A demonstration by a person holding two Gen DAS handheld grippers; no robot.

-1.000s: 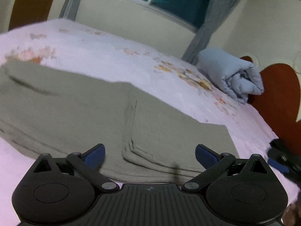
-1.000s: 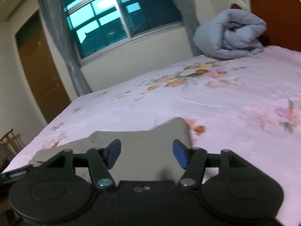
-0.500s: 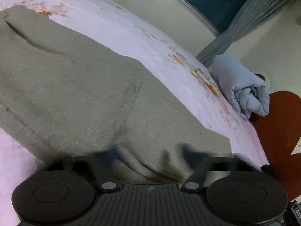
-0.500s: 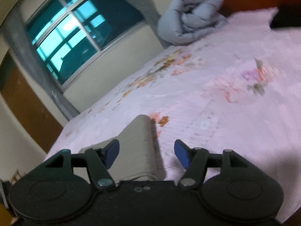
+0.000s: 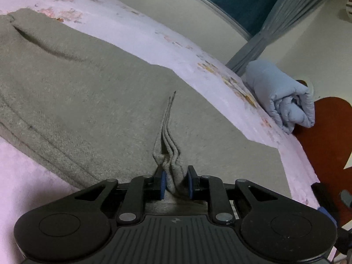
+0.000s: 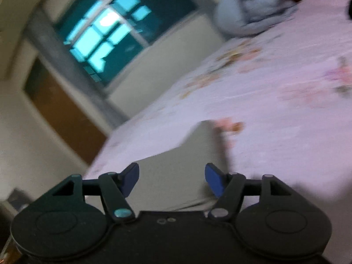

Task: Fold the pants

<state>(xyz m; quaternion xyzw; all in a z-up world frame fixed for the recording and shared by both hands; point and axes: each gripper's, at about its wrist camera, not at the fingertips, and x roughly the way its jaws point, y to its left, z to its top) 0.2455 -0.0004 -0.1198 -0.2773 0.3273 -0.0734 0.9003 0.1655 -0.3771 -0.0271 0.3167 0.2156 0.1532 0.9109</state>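
Note:
Grey-green pants [image 5: 92, 92] lie flat on a pink floral bed sheet [image 5: 140, 28]. My left gripper [image 5: 175, 184] is shut on a pinched ridge of the pants' near edge, and the cloth bunches up between the blue pads. In the right wrist view one end of the pants [image 6: 176, 165] lies in front of my right gripper [image 6: 171, 179], which is open and empty just above it. That view is blurred and tilted.
A rolled light-blue duvet [image 5: 281, 96] lies at the head of the bed against a red-brown headboard [image 5: 325, 132]; it also shows in the right wrist view [image 6: 253, 11]. A window with grey curtains [image 6: 110, 37] and a brown door [image 6: 61, 114] are behind the bed.
My left gripper went down onto the pants' edge and closed on it, from wide open. My right gripper has tilted and swung, staying open over the pants' end.

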